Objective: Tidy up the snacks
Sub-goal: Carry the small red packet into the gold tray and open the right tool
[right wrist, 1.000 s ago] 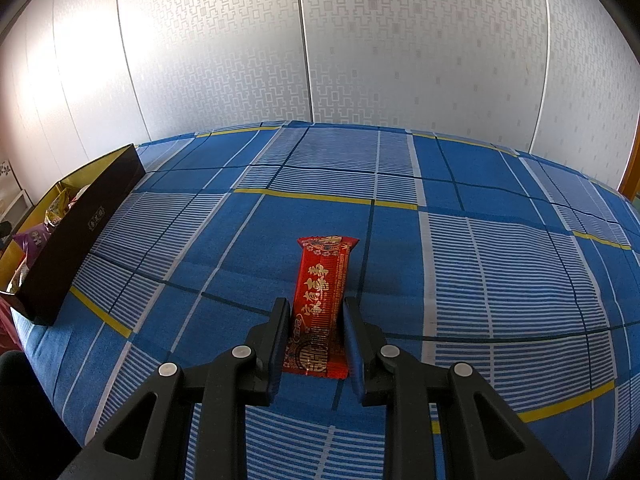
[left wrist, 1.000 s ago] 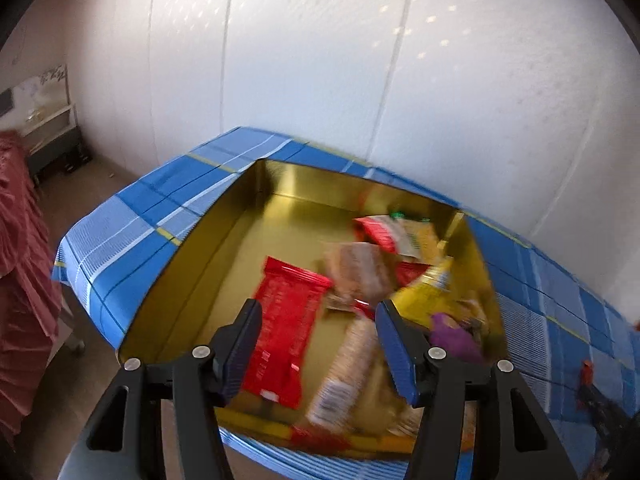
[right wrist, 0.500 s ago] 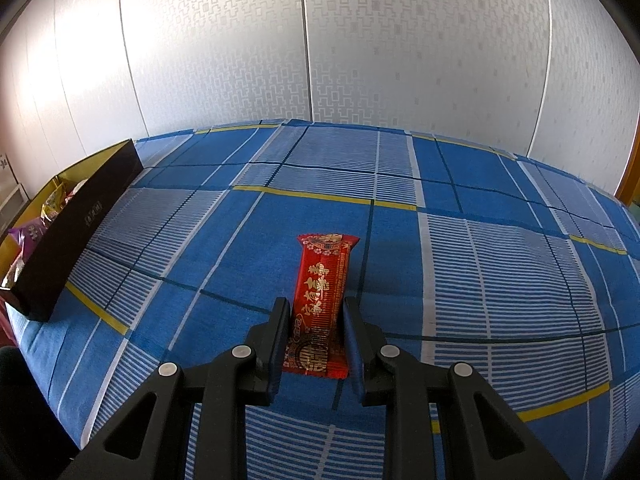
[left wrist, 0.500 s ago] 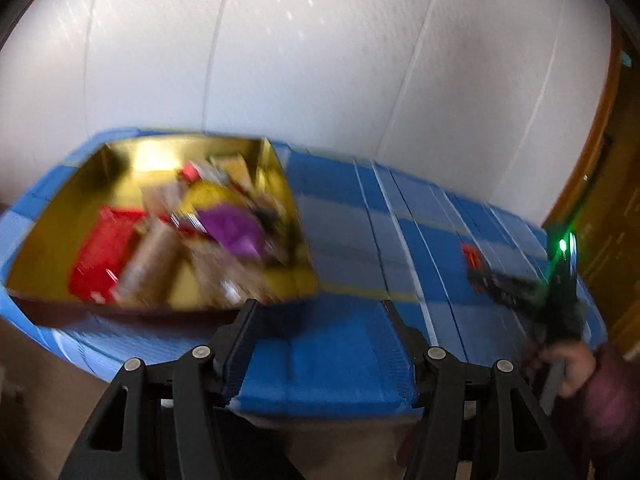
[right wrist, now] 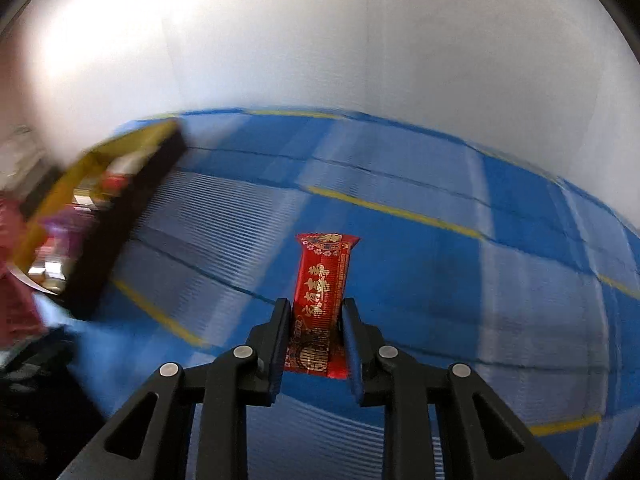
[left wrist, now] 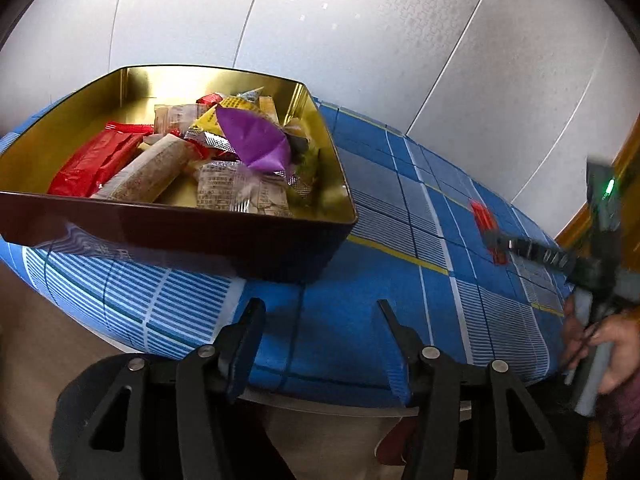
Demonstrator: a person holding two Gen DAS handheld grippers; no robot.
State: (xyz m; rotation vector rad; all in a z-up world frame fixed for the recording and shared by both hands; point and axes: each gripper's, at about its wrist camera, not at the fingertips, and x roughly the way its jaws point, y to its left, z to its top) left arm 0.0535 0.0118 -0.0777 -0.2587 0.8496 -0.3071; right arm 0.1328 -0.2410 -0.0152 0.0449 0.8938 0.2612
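A red snack bar with gold print (right wrist: pixel 322 288) sits between the fingers of my right gripper (right wrist: pixel 314 312), which is shut on it above the blue checked tablecloth. The bar also shows small in the left wrist view (left wrist: pixel 484 216), held by the right gripper (left wrist: pixel 496 240). A gold-lined tin box (left wrist: pixel 340 184) at the table's left end holds several snacks, with a purple wrapper (left wrist: pixel 256 144) on top. The box shows blurred in the right wrist view (right wrist: pixel 132 184). My left gripper (left wrist: pixel 320 312) is open and empty, near the table's front edge, right of the box.
The blue checked tablecloth (left wrist: pixel 400 216) covers the table against a white panelled wall (left wrist: pixel 360 32). A hand in a dark red sleeve (left wrist: pixel 608 344) holds the right gripper's handle at the right. The table's front edge (left wrist: pixel 320 384) runs just under my left fingers.
The right gripper has lifted the red bar and swung left toward the box; its view is blurred. The left gripper has moved closer to the table's front edge, staying open.
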